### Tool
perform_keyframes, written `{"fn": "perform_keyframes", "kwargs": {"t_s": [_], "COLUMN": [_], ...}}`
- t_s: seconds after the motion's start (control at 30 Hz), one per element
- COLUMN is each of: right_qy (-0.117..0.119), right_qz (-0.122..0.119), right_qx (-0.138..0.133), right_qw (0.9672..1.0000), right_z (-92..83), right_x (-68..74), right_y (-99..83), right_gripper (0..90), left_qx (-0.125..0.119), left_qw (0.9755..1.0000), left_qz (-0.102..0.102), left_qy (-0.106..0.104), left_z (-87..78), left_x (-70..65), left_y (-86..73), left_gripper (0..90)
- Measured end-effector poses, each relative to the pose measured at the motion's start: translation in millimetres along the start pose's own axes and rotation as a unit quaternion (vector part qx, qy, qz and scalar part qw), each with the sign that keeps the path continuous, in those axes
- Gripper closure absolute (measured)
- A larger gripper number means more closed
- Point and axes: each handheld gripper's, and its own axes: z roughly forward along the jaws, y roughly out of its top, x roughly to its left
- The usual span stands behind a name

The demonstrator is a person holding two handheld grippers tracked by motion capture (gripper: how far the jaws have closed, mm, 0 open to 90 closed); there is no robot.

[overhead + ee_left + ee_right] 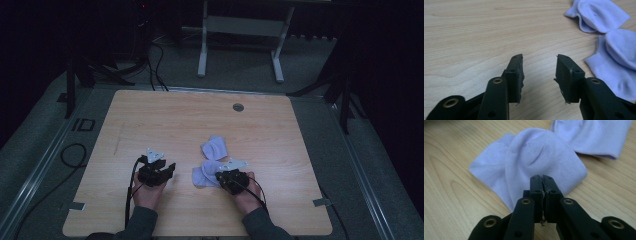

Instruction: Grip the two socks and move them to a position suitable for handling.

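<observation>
Two lavender socks lie on the wooden table (150,120). The far sock (215,147) (599,15) (594,135) lies flat. The near sock (202,175) (619,62) (536,157) is folded and slightly domed. My right gripper (221,176) (542,178) is shut, with its tips over the near sock's front part. No fabric shows between its jaws. My left gripper (167,169) (539,58) stands open over bare wood to the left of the socks, with nothing between its fingers. A hand holds each gripper from the table's near edge.
A round grommet (238,107) sits near the table's far edge. A grey metal stand (240,30) is on the floor behind the table. Cables (75,155) lie on the floor to the left. The socks are right of centre, toward the near edge.
</observation>
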Motion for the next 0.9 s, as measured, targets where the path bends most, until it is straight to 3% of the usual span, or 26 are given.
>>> {"fn": "perform_keyframes", "kwargs": {"t_s": [0.33, 0.47, 0.73, 0.9], "right_qy": [0.006, 0.006, 0.004, 0.005], "right_qz": [-0.011, -0.019, -0.031, -0.033], "right_qx": [-0.002, 0.000, 0.002, 0.002], "right_qw": [0.9999, 0.9998, 0.9995, 0.9994], "right_z": [3.1, 4.5, 6.7, 7.1], "right_x": [7.1, 10.4, 14.0, 14.6], "right_y": [2.7, 4.7, 7.4, 7.9], "right_gripper": [87.2, 87.2, 87.2, 87.2], "left_qx": [-0.001, 0.001, 0.021, 0.025], "left_qw": [0.9997, 0.9991, 0.9953, 0.9928], "left_qz": [0.013, 0.020, 0.046, 0.066], "left_qy": [-0.019, -0.036, -0.083, -0.097], "left_z": [-0.5, -0.2, 9.0, 11.8], "left_x": [-9.9, -13.3, -29.6, -37.5], "left_y": [-1.9, -2.7, -5.5, -6.7], "left_gripper": [61.2, 65.0, 71.6, 76.9]}}
